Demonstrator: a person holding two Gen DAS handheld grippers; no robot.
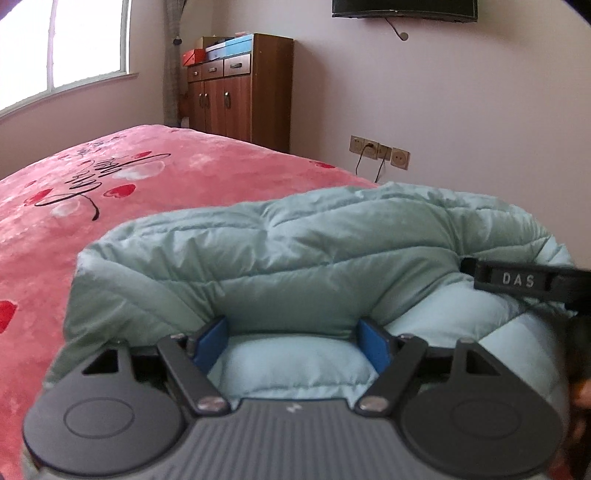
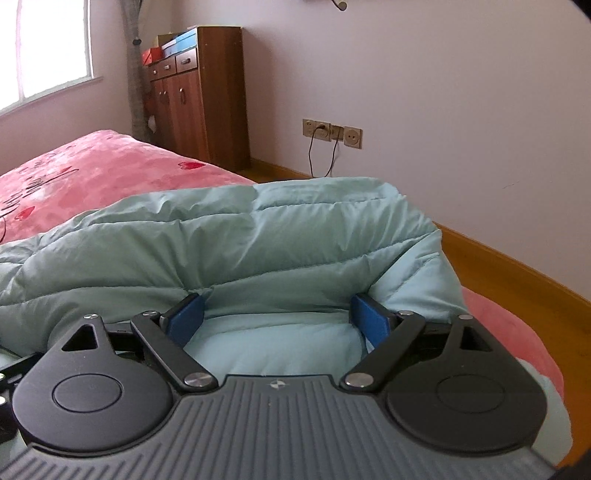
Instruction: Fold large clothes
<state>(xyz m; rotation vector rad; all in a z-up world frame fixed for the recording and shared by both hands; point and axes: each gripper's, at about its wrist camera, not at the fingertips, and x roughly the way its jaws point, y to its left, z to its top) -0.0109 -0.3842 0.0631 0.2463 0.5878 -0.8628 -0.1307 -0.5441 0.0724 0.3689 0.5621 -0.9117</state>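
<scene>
- A pale green quilted down jacket (image 1: pixel 295 251) is bunched up over the pink heart-print bed (image 1: pixel 129 192), lifted at its near edge.
- The left gripper (image 1: pixel 295 338) is clamped on a thick fold of the jacket, blue fingers (image 1: pixel 212 339) spread wide and pressing its sides.
- The right gripper (image 2: pixel 277 314) grasps another puffy fold the same way.
- Beyond the bed stand a wooden cabinet (image 1: pixel 236 88) with boxes on top and wall sockets (image 1: pixel 380 151) with cables.
- Only the left wrist view shows the wall-mounted television (image 1: pixel 404 9) and the other tool's finger labelled DAS; only the right wrist view shows the wooden floor (image 2: pixel 517 273).
</scene>
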